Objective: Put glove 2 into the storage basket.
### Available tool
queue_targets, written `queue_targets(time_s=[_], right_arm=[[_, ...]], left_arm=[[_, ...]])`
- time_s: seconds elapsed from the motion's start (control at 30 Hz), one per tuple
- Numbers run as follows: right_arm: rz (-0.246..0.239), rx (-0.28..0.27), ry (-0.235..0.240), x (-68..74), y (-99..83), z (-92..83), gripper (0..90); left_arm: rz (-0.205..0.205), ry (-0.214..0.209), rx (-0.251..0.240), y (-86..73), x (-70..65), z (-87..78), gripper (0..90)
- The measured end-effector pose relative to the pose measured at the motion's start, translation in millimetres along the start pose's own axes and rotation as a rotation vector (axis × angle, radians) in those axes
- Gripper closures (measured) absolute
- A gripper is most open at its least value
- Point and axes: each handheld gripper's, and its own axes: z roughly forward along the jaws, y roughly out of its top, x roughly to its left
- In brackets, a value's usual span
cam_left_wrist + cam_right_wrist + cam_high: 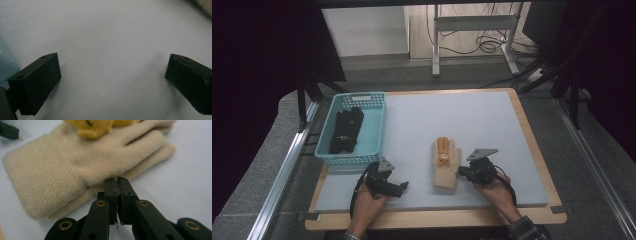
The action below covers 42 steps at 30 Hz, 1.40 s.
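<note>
Right gripper, jaws pressed together, tips touching the edge of the beige glove lying flat on the grey mat; left gripper, jaws spread, beside the blue basket.

1. The glove lies on the mat, right of the basket.
2. Dark gloves lie in the basket.
3. The left gripper and right gripper flank the glove.

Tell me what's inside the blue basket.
The blue basket holds black gloves, lying lengthwise along its left side. The rest of its floor looks bare. Whatever lies under the gloves is covered, and how many there are can't be told.
</note>
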Motion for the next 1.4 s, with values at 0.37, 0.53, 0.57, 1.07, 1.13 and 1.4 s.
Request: queue_targets(time_s=[0.37, 0.53, 0.57, 1.07, 1.13, 1.4], right_arm=[[-0.031, -0.015, 0.045, 19.2, 12.2, 23.7, 84.4], [-0.044, -0.025, 0.062, 27.5, 23.6, 37.4, 83.0], [-0.047, -0.027, 0.062, 28.7, 25.6, 39.9, 82.8], [-0.085, -0.051, 0.052, 37.7, 41.7, 60.7, 78.5], [-0.082, -0.052, 0.050, 36.9, 40.4, 57.3, 76.5], [-0.078, -0.074, 0.011, 23.3, 34.3, 35.0, 60.8]], left_arm=[[0.001, 0.001, -0.001, -0.1, 0.0, -0.3, 0.5], [0.014, 0.012, -0.007, -1.4, -2.0, -2.9, 3.0], [0.009, 0.008, -0.010, -2.1, -2.3, -3.2, 3.2], [0.015, -0.008, 0.000, -5.7, -2.4, -5.5, 1.4], [0.015, -0.008, 0.001, -5.7, -2.3, -5.5, 1.4], [0.007, -0.007, -0.005, -5.7, -2.8, -5.0, 1.3]])
